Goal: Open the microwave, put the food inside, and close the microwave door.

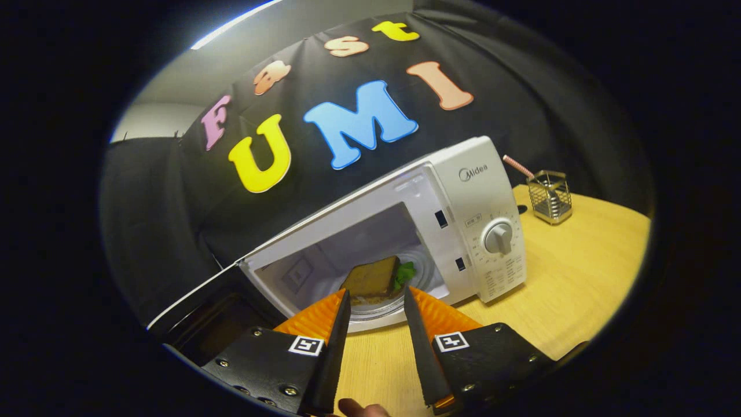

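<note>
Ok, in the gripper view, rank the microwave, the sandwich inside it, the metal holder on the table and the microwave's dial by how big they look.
1. Microwave
2. Sandwich
3. Metal holder
4. Dial
The holder sits farther back, so its true size against the sandwich is unsure. The gripper is open, just outside the doorway.

My gripper point(375, 298) fingers are standing apart and covering the front edge of the sandwich point(370, 280) and of the glass plate point(425, 272) under it. The open microwave door point(200, 301) is running off the lower left of the frame. The small print beside the dial point(498, 237) is staying too small to read. The pink straw point(517, 166) is disappearing into the wire holder point(551, 197) at right.
</note>
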Motion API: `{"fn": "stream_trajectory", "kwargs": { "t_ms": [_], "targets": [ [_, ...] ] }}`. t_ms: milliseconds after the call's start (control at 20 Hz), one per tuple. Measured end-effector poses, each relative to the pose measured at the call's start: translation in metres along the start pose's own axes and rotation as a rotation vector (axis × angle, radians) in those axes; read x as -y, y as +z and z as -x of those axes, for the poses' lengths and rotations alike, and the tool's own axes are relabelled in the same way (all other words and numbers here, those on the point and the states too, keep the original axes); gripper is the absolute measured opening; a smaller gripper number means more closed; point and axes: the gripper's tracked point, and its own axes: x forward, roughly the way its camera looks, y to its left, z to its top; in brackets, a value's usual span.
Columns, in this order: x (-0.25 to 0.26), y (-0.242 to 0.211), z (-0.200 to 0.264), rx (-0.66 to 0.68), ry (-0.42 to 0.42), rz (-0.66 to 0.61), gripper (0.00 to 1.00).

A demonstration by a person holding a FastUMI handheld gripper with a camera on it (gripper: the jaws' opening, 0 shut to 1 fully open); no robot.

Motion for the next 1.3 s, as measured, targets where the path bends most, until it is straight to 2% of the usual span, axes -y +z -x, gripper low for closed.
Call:
{"fn": "stream_trajectory", "kwargs": {
  "t_ms": [100, 300, 500, 600, 700, 800, 900, 950, 1200, 1250, 1300],
  "targets": [
    [-0.006, 0.006, 0.024, 0.014, 0.028, 0.061, 0.55],
    [-0.014, 0.012, 0.065, 0.048, 0.024, 0.18, 0.55],
    [-0.028, 0.012, 0.099, 0.084, 0.041, 0.218, 0.55],
    [-0.039, 0.006, 0.113, 0.081, 0.06, 0.217, 0.49],
    [-0.055, -0.001, 0.129, 0.08, 0.095, 0.228, 0.35],
    [-0.08, -0.013, 0.146, 0.061, 0.181, 0.22, 0.29],
    [-0.1, -0.025, 0.155, 0.041, 0.258, 0.217, 0.29],
    [-0.107, -0.03, 0.157, 0.027, 0.277, 0.22, 0.05],
    [-0.149, -0.038, 0.177, 0.005, 0.372, 0.206, 0.08],
    [-0.162, -0.04, 0.181, 0.013, 0.4, 0.198, 0.01],
    [-0.175, -0.043, 0.186, 0.012, 0.427, 0.189, 0.04]
  ]
}}
